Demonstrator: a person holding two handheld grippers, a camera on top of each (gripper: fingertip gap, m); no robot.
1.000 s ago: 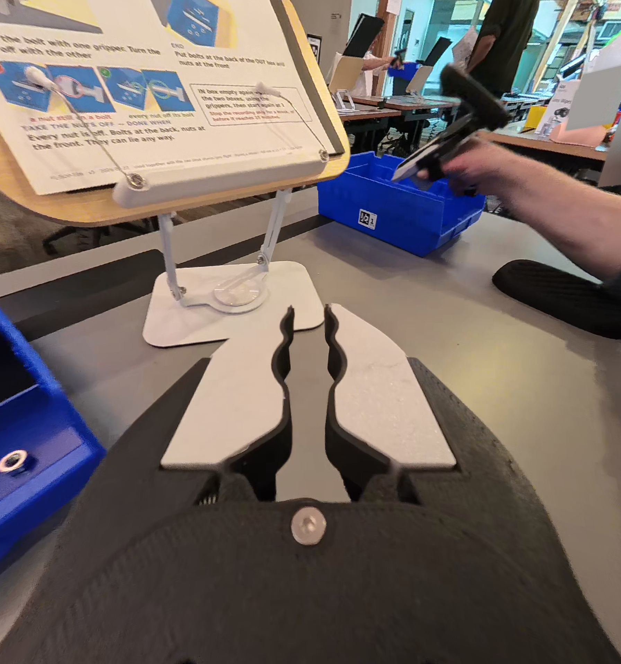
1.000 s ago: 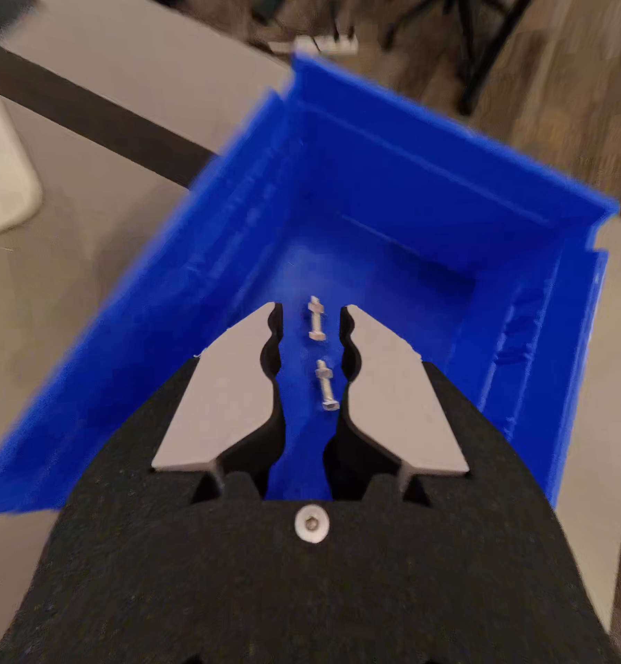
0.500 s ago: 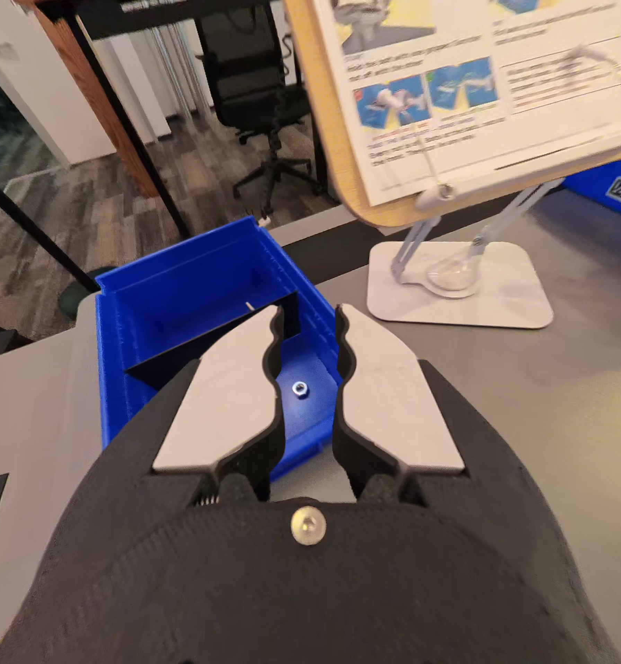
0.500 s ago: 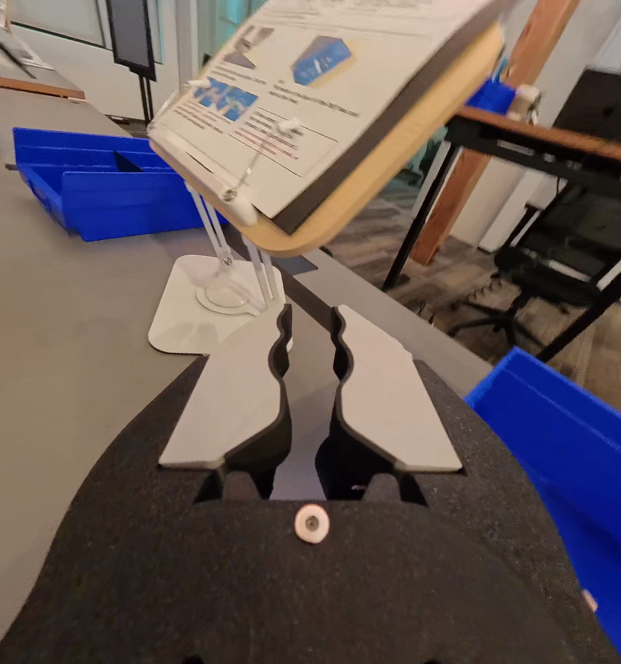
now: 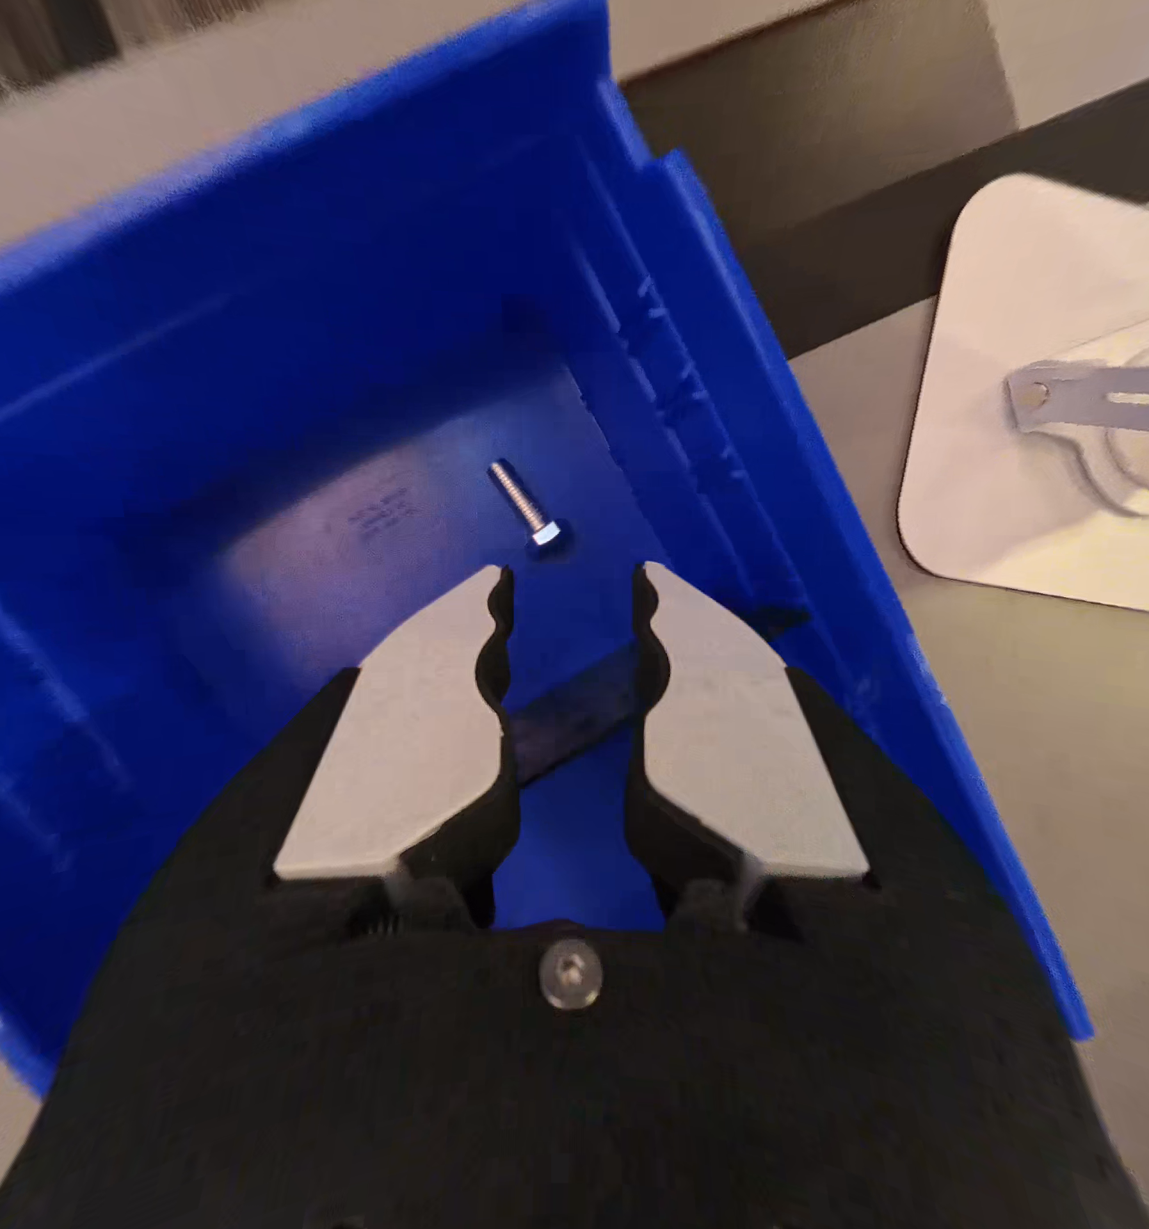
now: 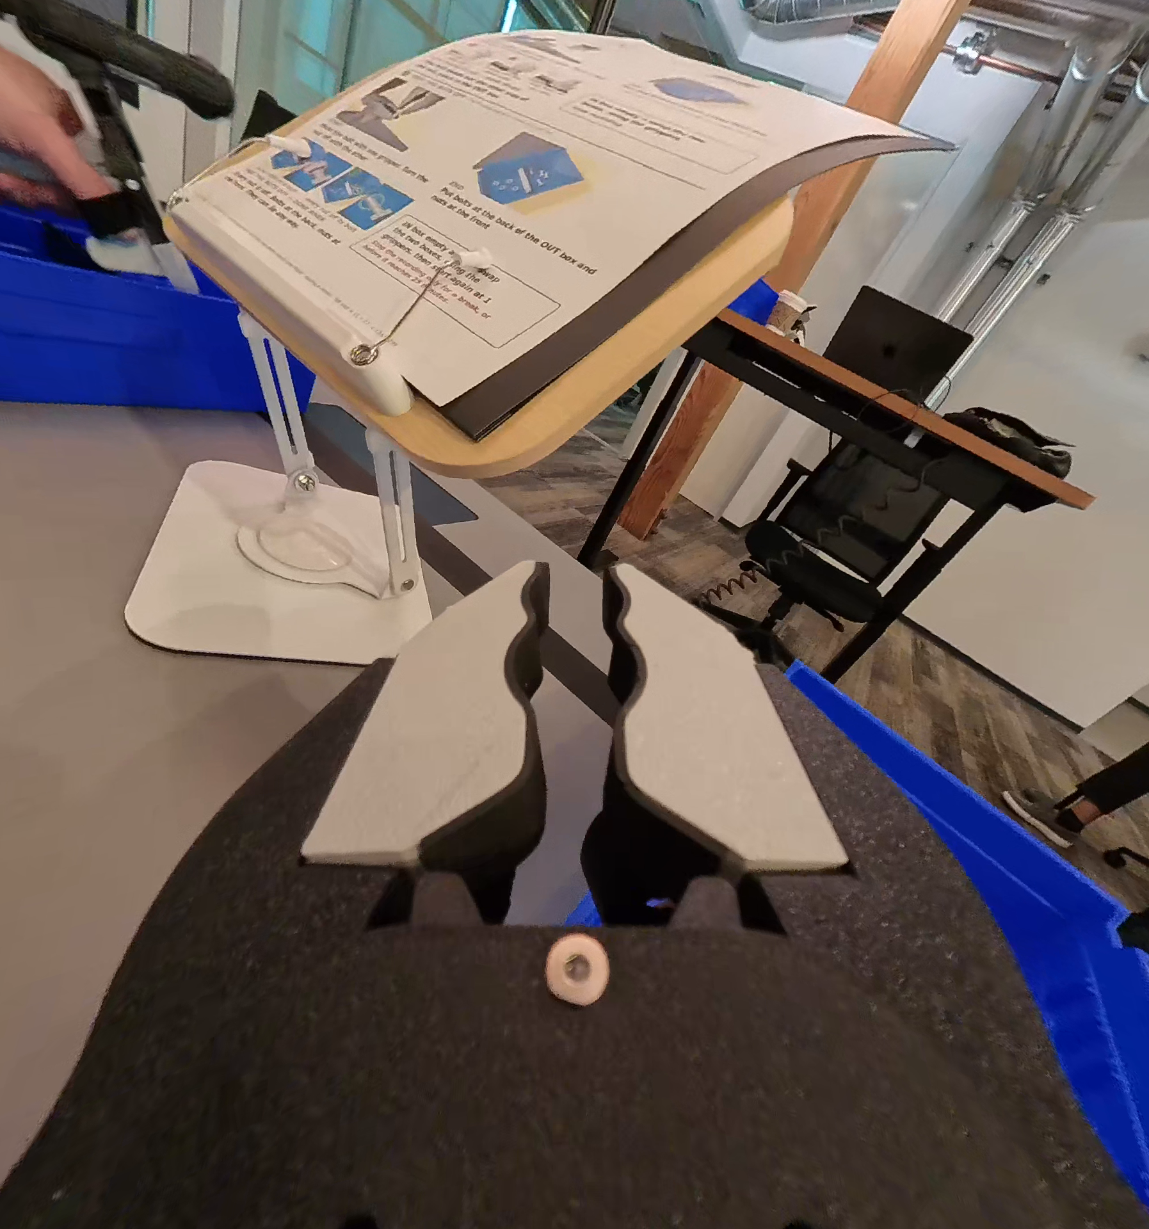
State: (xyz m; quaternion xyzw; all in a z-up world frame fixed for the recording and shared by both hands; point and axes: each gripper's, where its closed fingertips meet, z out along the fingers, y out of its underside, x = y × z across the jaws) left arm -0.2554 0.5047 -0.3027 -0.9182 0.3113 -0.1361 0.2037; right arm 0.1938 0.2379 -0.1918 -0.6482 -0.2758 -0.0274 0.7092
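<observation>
**Left gripper** (image 5: 570,568): tongs spread wide with nothing between the pads. It is held over the inside of a blue bin (image 5: 691,332), tips pointing down at the bin floor.

**Bolt** (image 5: 525,500): one silver hex-head bolt lying flat on the bin floor, near the bin's right wall. Its head is turned toward the tongs, just beyond the left fingertip (image 5: 502,578) and not touching it.

**Divider** (image 5: 571,718): a dark strip crossing the bin floor, seen between the two fingers. The bolt lies on its far side.

**Right gripper** (image 6: 575,572): fingers set a narrow gap apart, not meeting, with only desk and floor showing through the gap. It grips nothing. It hangs above the desk (image 6: 59,598) near the far edge.

**Second blue bin** (image 6: 957,831): at the desk's right end, just beside the right gripper's body. Its contents are hidden.

**Reading stand**: a white base plate (image 6: 226,598) on the desk between the two bins, well apart from either set of tongs. Thin white legs carry a tilted wooden board (image 6: 625,412) with a printed sheet (image 6: 558,166) held down by wire clips.

**Hand** (image 6: 13,126): at the upper left corner of the right wrist view, over the first bin.

**Background**: another desk with a dark laptop (image 6: 897,346) and an office chair (image 6: 817,572) on wood-pattern flooring.
</observation>
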